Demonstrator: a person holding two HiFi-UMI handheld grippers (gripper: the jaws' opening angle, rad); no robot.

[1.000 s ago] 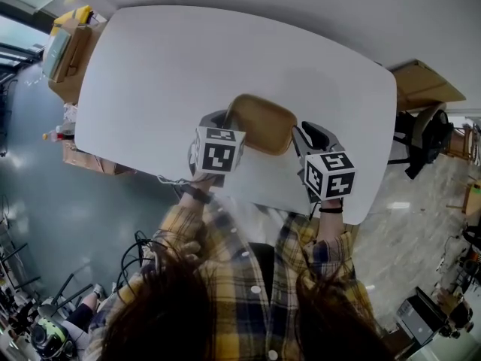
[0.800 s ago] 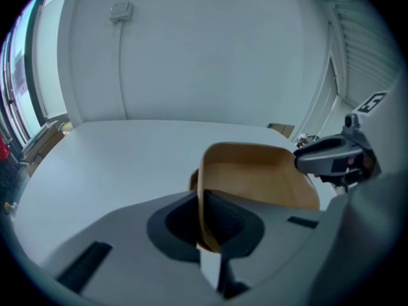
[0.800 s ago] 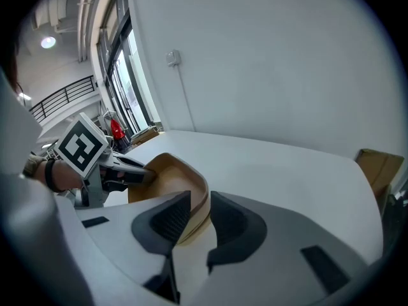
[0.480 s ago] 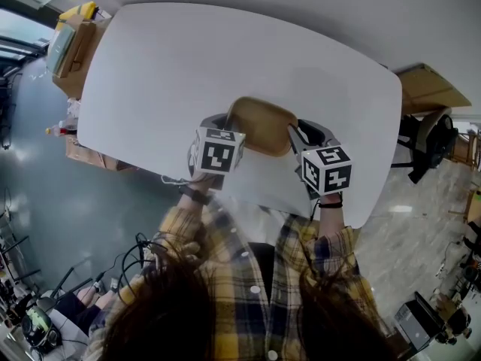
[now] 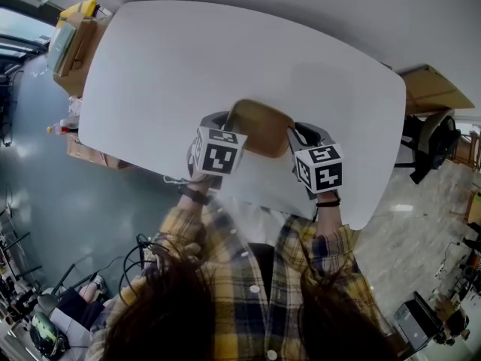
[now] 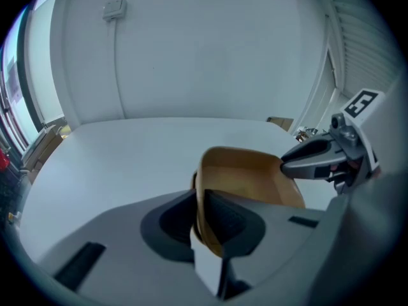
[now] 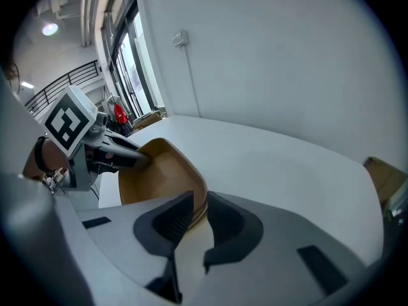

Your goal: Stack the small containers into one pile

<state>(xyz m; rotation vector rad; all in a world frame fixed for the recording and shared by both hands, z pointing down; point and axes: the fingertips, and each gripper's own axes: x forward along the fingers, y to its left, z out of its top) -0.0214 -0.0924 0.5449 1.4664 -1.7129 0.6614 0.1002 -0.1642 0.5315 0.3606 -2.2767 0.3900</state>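
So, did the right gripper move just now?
Yes: the right gripper moved left, away from the white table's right edge, to the shallow brown container; its jaws are closing around the rim.

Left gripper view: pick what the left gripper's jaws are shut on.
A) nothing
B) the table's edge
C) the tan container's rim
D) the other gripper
C: the left gripper has its jaws closed together on the near rim of the container, with the rim's edge pinched between them.
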